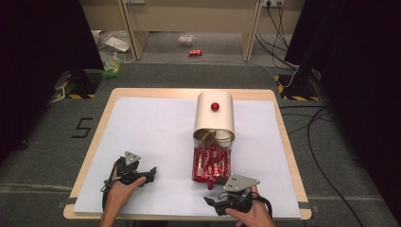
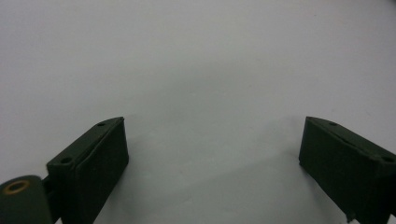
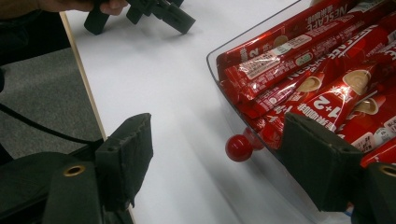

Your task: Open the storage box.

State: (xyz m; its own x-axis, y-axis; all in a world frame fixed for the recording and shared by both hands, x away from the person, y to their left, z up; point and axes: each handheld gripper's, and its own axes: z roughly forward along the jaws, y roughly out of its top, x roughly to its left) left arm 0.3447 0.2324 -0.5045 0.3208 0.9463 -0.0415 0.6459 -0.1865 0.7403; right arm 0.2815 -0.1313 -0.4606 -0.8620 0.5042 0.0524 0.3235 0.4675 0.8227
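The red knob [image 3: 238, 148] of the clear drawer [image 3: 219, 88] (probably its handle) lies between the spread right tongs [image 3: 219, 161]; the left tongs [image 2: 212, 158], also apart, rest farther away.

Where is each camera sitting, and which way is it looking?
High view: above the table's near edge, looking forward and down at the clear drawer of red sachets; both forearms, left gripper, right gripper.
Left gripper view: rides the left gripper, facing bare white table; open jaws.
Right gripper view: rides the right gripper, facing the drawer's red knob.
Shared: the drawer, high and right gripper views.
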